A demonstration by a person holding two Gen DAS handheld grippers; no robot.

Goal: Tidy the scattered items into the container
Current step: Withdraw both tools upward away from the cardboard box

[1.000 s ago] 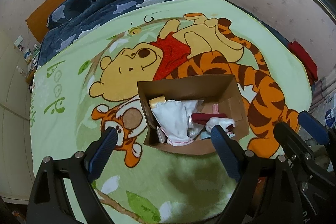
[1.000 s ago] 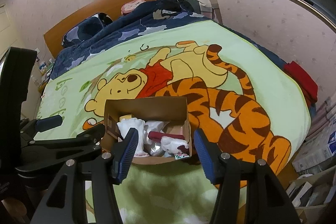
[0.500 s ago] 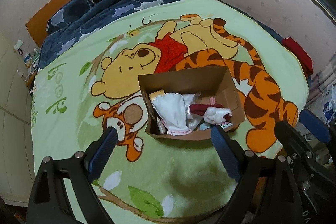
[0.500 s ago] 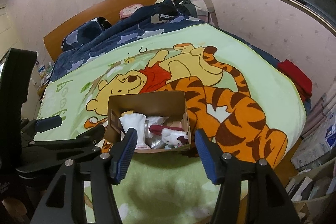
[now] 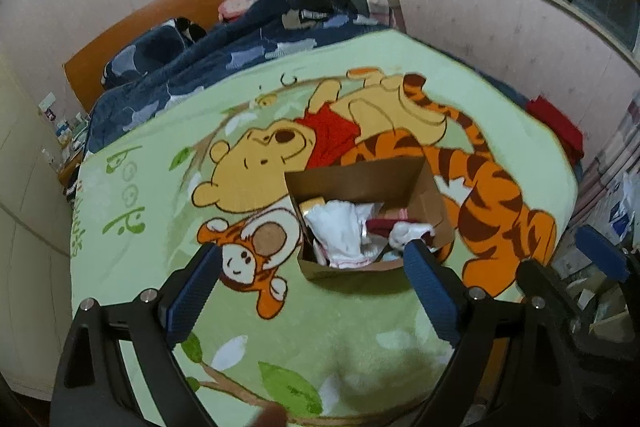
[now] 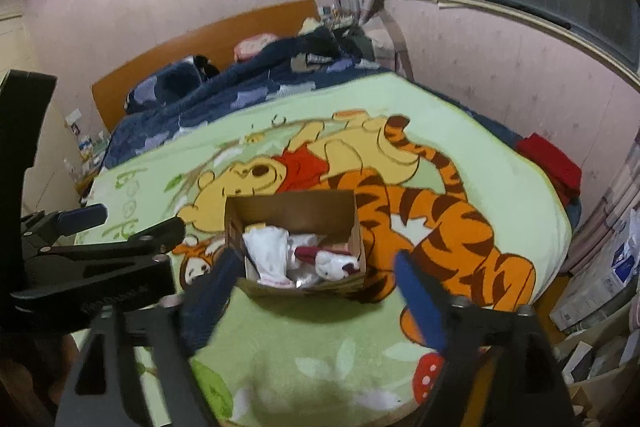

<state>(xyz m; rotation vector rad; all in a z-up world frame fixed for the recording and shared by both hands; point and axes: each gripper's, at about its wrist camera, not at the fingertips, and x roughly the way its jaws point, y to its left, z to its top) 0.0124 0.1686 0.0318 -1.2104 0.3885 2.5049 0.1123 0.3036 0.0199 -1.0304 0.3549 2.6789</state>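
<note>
Bed point(image 5: 520, 131) fills both views, covered by a green cartoon blanket point(image 5: 140, 227) with a bear and tiger print. Dark blue quilt point(image 5: 208, 67) is bunched at the far end of the bed, against the wooden headboard point(image 5: 168, 15). Red cloth point(image 5: 556, 123) lies at the bed's right edge, well apart from the box.

Cardboard box point(image 5: 360, 179) sits open on the blanket, on the tiger print, nearer the foot of the bed. Inside the box: white cloth point(image 5: 340, 231) on the left side, dark red item point(image 5: 380, 225) to the right of it, a white bundle point(image 5: 408, 231) in the near right corner, a yellowish piece point(image 5: 314, 205) in the far left corner. No loose items visible on the blanket around the box.

Left gripper point(image 5: 312, 291) hangs on the near side of the box, jaws opening, wide apart, nothing between them. Right gripper point(image 6: 316, 291) also on the near side of the box, jaws opening, fingers motion-blurred, nothing held. In the right wrist view the left gripper shows at the left of the box.
</note>
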